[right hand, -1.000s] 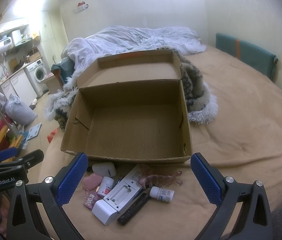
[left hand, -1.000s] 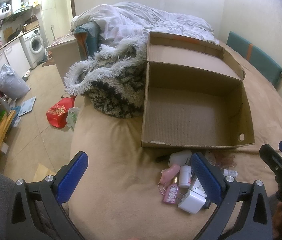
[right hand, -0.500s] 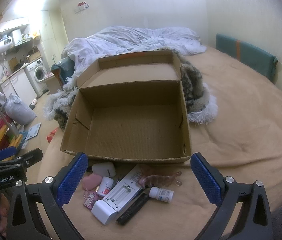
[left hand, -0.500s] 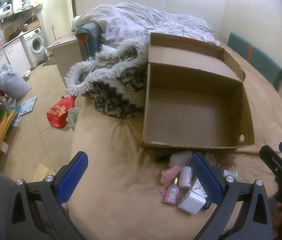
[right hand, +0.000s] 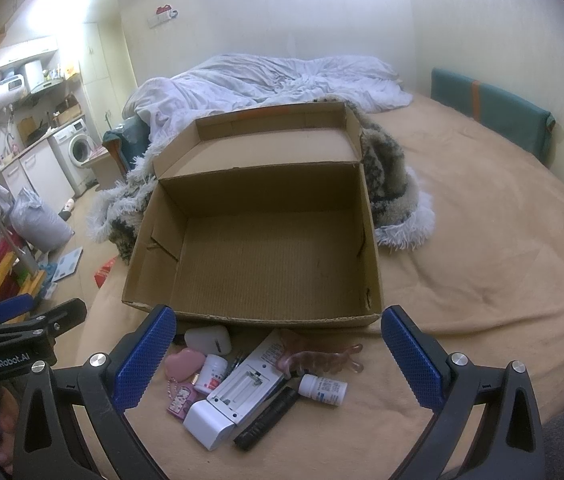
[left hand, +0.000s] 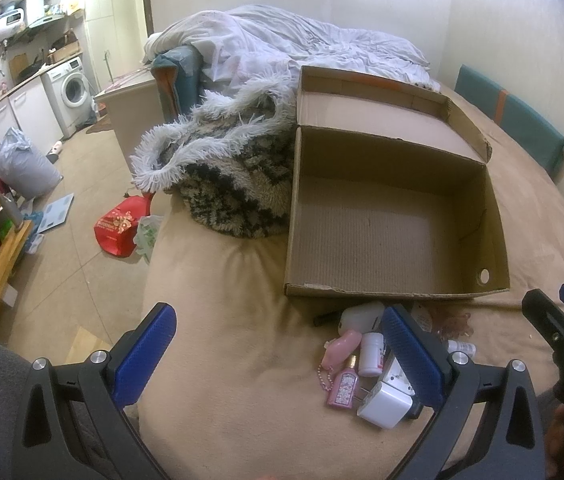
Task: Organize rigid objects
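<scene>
An open, empty cardboard box (right hand: 376,264) (left hand: 290,216) lies on the tan bed. In front of it is a small pile: a white case (right hand: 207,339), a pink heart (right hand: 183,364), a small white bottle (right hand: 211,368), a pink keychain bottle (left hand: 344,387), a white charger (right hand: 211,420) (left hand: 384,404), a white remote (right hand: 253,380), a black pen (right hand: 267,418), a pink hair claw (right hand: 318,358) and a white pill bottle (right hand: 322,390). My right gripper (right hand: 277,364) is open above the pile. My left gripper (left hand: 277,360) is open, left of the pile.
A furry black-and-white blanket (left hand: 221,168) lies against the box's left and far side, a white duvet (right hand: 273,80) behind. The bed edge drops to the floor on the left, with a red bag (left hand: 119,226) there. Green cushions (right hand: 490,114) line the right wall.
</scene>
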`<state>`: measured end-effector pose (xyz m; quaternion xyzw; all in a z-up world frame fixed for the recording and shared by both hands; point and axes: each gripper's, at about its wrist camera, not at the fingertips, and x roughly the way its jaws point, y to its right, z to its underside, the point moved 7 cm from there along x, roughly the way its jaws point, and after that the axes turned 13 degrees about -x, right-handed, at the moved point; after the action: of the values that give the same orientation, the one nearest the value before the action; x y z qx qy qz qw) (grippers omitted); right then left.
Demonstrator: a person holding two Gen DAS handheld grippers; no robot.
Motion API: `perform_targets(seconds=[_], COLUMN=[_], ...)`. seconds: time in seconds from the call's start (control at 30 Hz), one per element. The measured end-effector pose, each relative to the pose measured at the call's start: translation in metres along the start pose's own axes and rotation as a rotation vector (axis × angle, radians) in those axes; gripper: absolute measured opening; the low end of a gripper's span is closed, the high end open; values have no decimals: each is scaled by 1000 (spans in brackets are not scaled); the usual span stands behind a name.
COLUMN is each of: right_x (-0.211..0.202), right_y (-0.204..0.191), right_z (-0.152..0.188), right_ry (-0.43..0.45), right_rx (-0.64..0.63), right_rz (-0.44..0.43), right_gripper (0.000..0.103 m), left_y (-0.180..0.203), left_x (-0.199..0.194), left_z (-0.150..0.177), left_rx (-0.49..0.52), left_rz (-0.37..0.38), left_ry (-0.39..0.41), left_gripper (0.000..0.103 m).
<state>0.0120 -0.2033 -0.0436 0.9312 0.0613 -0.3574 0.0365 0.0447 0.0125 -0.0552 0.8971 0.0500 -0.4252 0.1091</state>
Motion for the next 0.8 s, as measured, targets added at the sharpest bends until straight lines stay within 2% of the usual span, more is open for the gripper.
perform_targets(seconds=[0.8], right_x=[-1], right_y=[0], right_z=[-1], right_ry=[6], right_rx=[-5], right_rz=[-2], right_gripper=[103], left_y=[2], left_x=[0], left_z=[-1], left_rx=[7], left_rz=[-10], left_ry=[-4], left_gripper=[103])
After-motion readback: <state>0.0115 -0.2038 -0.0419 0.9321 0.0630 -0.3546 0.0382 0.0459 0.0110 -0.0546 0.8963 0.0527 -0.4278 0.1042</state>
